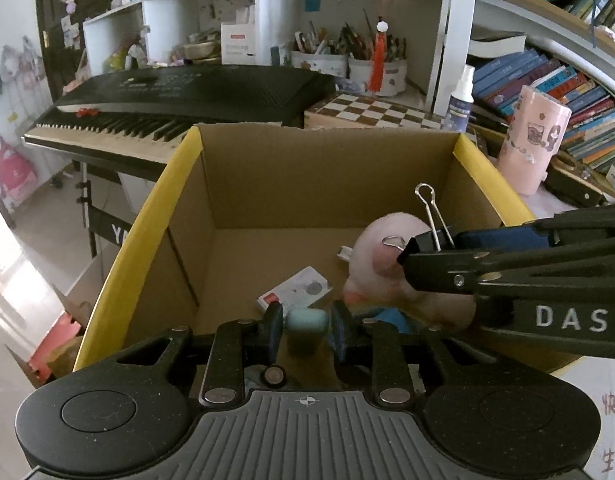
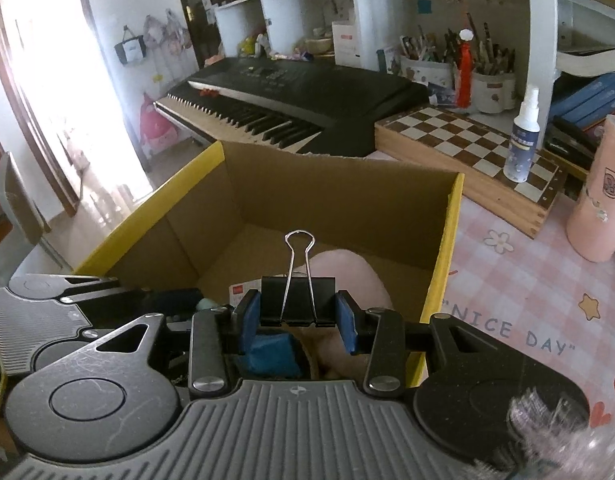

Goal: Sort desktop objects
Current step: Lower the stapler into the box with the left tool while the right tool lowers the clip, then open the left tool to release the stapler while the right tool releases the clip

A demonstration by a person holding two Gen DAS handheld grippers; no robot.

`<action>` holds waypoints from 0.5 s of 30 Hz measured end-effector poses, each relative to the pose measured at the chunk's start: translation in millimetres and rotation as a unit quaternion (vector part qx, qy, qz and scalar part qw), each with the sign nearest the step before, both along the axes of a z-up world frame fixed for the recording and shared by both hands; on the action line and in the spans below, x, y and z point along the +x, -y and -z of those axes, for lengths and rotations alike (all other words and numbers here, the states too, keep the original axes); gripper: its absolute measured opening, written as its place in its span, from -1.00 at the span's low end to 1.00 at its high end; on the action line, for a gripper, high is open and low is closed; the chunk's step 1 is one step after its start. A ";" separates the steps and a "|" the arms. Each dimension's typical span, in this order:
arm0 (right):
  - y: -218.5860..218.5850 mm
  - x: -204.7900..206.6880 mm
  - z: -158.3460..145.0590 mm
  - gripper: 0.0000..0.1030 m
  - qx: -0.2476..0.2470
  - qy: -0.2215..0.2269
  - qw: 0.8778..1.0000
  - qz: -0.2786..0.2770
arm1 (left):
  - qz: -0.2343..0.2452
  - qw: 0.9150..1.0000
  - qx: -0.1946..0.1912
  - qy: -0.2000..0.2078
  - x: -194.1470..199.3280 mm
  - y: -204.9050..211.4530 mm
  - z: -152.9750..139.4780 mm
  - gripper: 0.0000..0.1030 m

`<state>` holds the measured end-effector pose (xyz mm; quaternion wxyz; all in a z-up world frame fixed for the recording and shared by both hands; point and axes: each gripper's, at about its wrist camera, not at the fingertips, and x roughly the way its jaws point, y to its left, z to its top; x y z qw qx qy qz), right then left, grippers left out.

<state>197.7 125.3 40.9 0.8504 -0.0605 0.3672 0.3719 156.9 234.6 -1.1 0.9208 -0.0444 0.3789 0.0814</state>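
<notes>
We've got a black keyboard point(image 2: 291, 92) at the back left w/ a wooden chessboard point(image 2: 467, 148) just beside it. A white spray bottle point(image 2: 521, 136) stands upright on the board. Behind them we see pen pots point(image 2: 459, 66) in a white shelf unit point(image 1: 251, 12), books point(image 1: 555, 88) stacked at right, & a pink checked tabletop point(image 2: 519, 288).

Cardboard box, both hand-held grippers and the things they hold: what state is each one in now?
Cardboard box: open, flaps up.
Right hand-held gripper: shut on binder clip.
Binder clip: held above box, one wire handle raised.
Left hand-held gripper: shut on teal eraser.
Teal eraser: held above box.
Pink plush toy: lying inside box.
</notes>
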 end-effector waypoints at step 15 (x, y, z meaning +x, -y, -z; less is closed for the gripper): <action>-17.1 9.6 6.2 -0.26 -0.029 0.014 0.999 -0.025 | 0.006 0.999 0.020 0.028 -12.1 10.1 -9.9 0.51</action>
